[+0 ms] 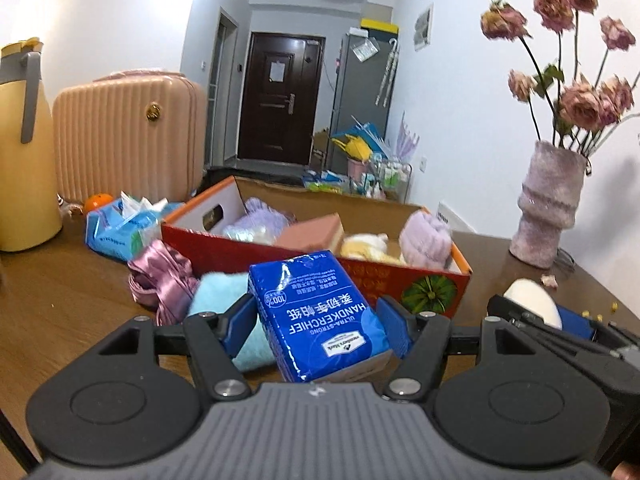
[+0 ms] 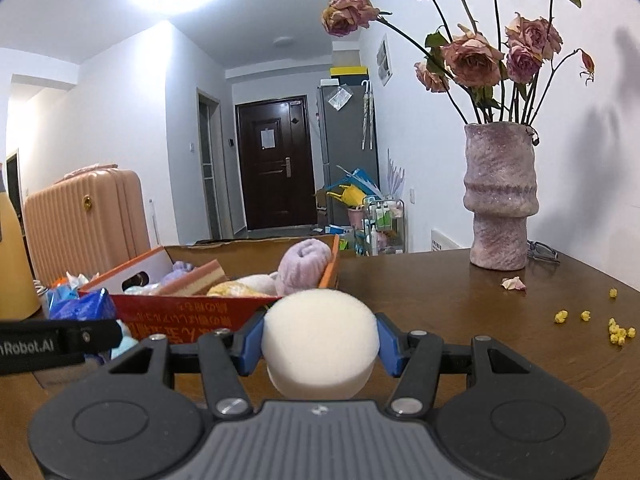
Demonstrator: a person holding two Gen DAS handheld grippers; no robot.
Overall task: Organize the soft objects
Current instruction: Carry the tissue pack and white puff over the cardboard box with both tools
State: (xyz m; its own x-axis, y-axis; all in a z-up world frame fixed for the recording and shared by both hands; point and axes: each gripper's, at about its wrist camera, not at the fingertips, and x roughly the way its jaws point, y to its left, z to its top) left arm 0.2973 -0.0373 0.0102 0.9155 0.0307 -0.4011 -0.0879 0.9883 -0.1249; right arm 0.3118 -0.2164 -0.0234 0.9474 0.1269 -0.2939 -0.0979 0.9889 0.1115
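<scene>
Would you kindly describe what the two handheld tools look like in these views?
Both match: the left tool and right tool have a ribbed grey body, black linkage arms with silver screws, round black discs at each side, and blue pads. White lettering marks the left tool's black side in the right wrist view.

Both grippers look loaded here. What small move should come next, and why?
Probably carry both forward over the cardboard box, then release. The left gripper clamps the blue tissue pack, the right gripper the white sponge; the box just ahead already holds soft items.
</scene>
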